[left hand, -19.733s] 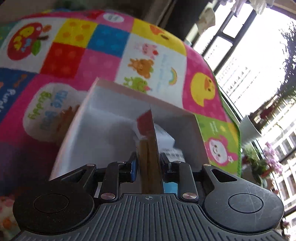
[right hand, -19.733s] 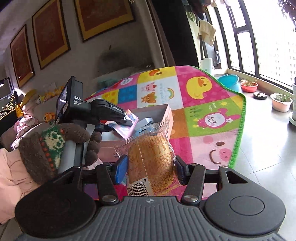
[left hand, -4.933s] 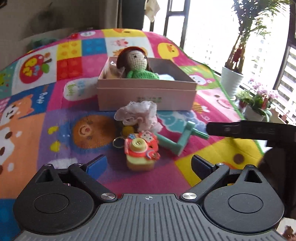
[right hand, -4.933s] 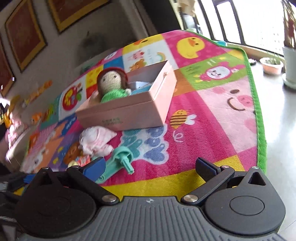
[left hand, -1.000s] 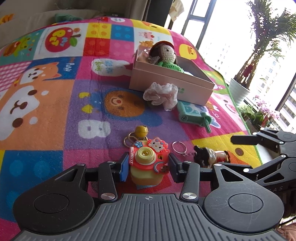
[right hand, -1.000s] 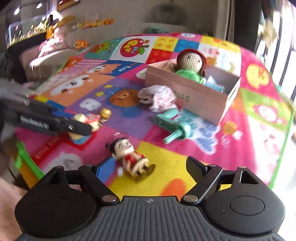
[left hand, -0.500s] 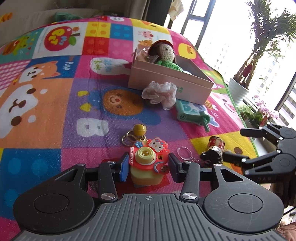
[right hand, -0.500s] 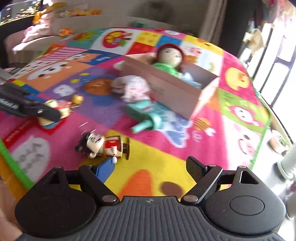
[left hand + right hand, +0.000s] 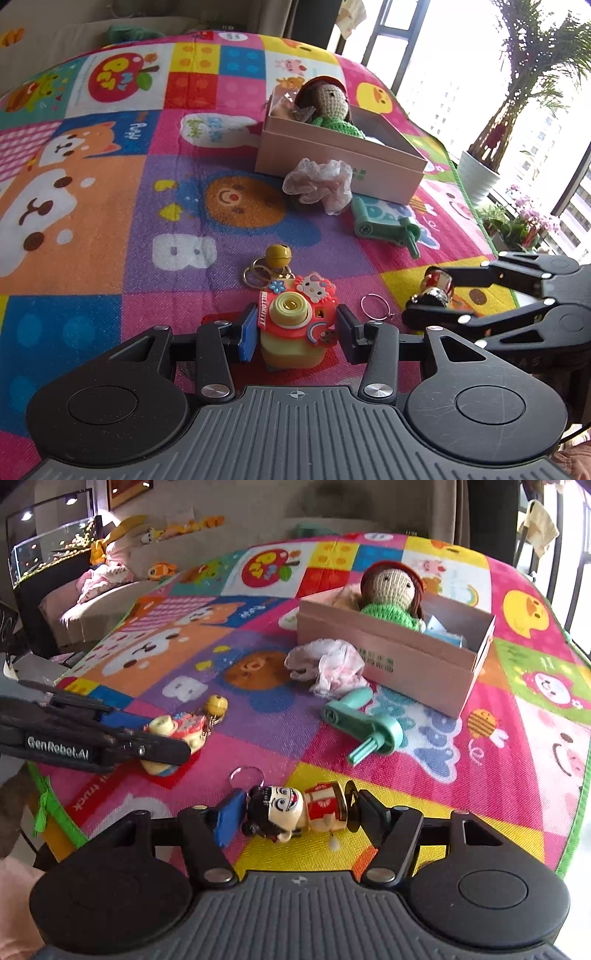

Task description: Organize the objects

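Observation:
My left gripper (image 9: 295,334) is shut on a red and yellow toy camera keychain (image 9: 295,325) with a bell and rings, low over the play mat. My right gripper (image 9: 295,814) is shut on a small figure keychain (image 9: 299,810) with a black-haired head and red body, lying sideways between the pads. That gripper also shows at the right of the left wrist view (image 9: 428,295). A pink cardboard box (image 9: 340,166) stands further back with a crocheted doll (image 9: 328,105) in it. The box also shows in the right wrist view (image 9: 399,664).
A crumpled pink cloth (image 9: 319,184) lies against the box front. A teal plastic crank tool (image 9: 364,725) lies beside it. The colourful play mat (image 9: 110,206) ends at a green edge on the right. Potted plants (image 9: 480,177) stand by the window.
My right gripper has closed on the figure keychain, which was lying free between its open jaws half a second ago. My left gripper still holds the toy camera in the same place.

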Demonstrator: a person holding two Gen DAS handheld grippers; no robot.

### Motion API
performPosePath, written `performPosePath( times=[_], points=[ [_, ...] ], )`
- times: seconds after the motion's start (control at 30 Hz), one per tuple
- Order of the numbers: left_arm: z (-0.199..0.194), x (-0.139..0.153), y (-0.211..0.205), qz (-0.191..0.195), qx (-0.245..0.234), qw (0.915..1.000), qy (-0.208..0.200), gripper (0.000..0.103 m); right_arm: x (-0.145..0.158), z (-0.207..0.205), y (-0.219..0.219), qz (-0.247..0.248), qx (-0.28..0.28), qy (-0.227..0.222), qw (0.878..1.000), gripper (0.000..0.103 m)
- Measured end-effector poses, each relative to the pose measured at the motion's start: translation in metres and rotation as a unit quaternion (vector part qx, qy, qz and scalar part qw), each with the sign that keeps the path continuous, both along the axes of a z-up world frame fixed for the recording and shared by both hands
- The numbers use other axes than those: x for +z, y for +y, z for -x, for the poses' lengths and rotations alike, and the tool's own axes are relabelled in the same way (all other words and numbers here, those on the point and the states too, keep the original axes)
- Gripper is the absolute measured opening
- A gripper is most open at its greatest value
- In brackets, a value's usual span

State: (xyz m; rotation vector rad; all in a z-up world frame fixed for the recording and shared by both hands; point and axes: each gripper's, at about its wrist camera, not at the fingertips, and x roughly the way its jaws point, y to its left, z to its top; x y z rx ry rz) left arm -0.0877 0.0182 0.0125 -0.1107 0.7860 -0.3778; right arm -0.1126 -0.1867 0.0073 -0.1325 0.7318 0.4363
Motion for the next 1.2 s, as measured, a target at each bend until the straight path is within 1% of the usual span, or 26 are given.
performPosePath(
  times=[0.1,0.3,0.4,0.47,0.53,0.63,0.7,0.77,0.87,0.9,0.93,0.97,1.0,1.1,1.2],
  points=[
    [0.001,0.000,-0.002,-0.005,0.001,1.0000,-0.001,0.048,0.014,0.006,-0.004,-0.003,-0.004,-0.029,1.000,0.064],
    [0.002,0.001,-0.008,-0.019,0.001,0.9998,-0.003,0.048,0.049,0.018,-0.026,-0.021,-0.030,-0.087,0.996,0.064],
    [0.004,0.008,-0.008,-0.014,-0.002,0.9998,-0.010,0.048,0.061,0.021,-0.039,-0.029,-0.050,-0.111,0.992,0.064],
    [0.001,0.026,-0.007,0.009,-0.013,0.9995,-0.029,0.048,0.067,0.024,-0.048,-0.035,-0.060,-0.122,0.990,0.064],
    [-0.011,0.053,-0.010,0.034,-0.028,0.9976,-0.053,0.048,0.071,0.027,-0.057,-0.044,-0.067,-0.131,0.988,0.064],
    [-0.038,0.100,-0.030,0.060,-0.060,0.9908,-0.105,0.048,0.072,0.029,-0.069,-0.060,-0.077,-0.138,0.986,0.064],
    [-0.062,0.122,-0.052,0.060,-0.072,0.9858,-0.139,0.048,0.069,0.029,-0.076,-0.073,-0.083,-0.138,0.984,0.064],
    [-0.093,0.131,-0.074,0.061,-0.066,0.9835,-0.157,0.048,0.067,0.028,-0.081,-0.081,-0.090,-0.137,0.983,0.064],
    [-0.140,0.122,-0.104,0.100,-0.083,0.9809,-0.145,0.050,0.062,0.027,-0.089,-0.090,-0.102,-0.135,0.982,0.064],
    [-0.155,0.112,-0.115,0.101,-0.093,0.9810,-0.137,0.052,0.061,0.025,-0.092,-0.092,-0.106,-0.132,0.981,0.064],
    [-0.167,0.102,-0.124,0.090,-0.086,0.9841,-0.127,0.052,0.060,0.022,-0.095,-0.093,-0.111,-0.129,0.981,0.064],
    [-0.175,0.094,-0.129,0.079,-0.066,0.9872,-0.122,0.048,0.059,0.020,-0.097,-0.092,-0.116,-0.127,0.981,0.064],
    [-0.180,0.088,-0.130,0.076,-0.049,0.9884,-0.122,0.048,0.058,0.019,-0.099,-0.091,-0.121,-0.127,0.980,0.064],
    [-0.183,0.081,-0.114,0.104,-0.025,0.9878,-0.114,0.048,0.055,0.017,-0.107,-0.095,-0.127,-0.127,0.979,0.064],
    [-0.167,0.081,-0.084,0.127,-0.006,0.9845,-0.120,0.048,0.052,0.011,-0.113,-0.098,-0.138,-0.116,0.979,0.064]
  ],
)
